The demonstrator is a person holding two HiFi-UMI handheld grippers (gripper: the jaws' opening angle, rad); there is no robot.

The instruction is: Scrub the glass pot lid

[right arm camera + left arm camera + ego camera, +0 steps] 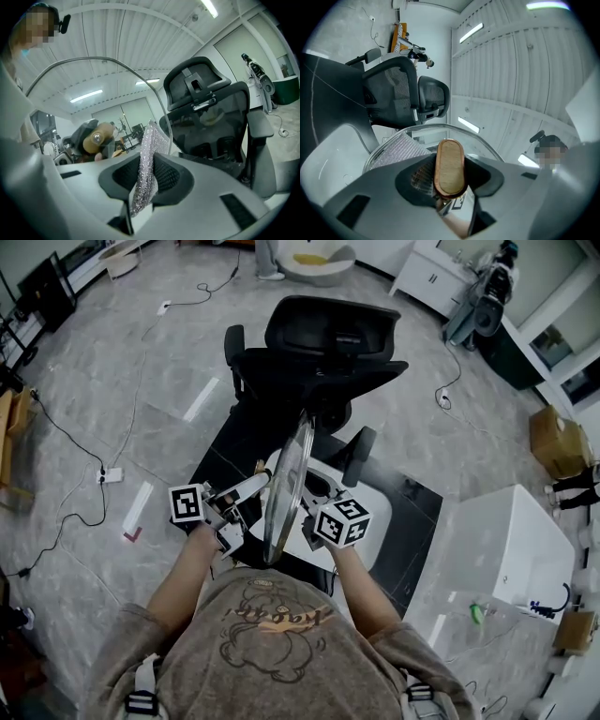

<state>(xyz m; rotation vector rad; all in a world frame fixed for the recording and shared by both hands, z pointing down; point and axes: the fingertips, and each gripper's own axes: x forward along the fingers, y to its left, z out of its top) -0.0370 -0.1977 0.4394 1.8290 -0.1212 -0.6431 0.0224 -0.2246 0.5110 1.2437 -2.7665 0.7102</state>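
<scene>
The glass pot lid (288, 486) stands on edge in front of my chest, seen edge-on in the head view. My left gripper (261, 487) is shut on the lid's wooden knob (449, 167), with the glass and its metal rim (440, 125) beyond the jaws. My right gripper (307, 523) is on the lid's other side, shut on a silvery scrubbing cloth (144, 164). The cloth's top lies against the glass; it shows through the lid in the left gripper view (399, 151). In the right gripper view the lid rim (93, 59) arcs overhead and the knob (96, 137) shows through the glass.
A black office chair (319, 348) stands just beyond the lid. Under my grippers is a white stand (377, 521) on a dark mat. A white cabinet (506, 540) is at the right, cables (84, 474) trail over the floor at the left.
</scene>
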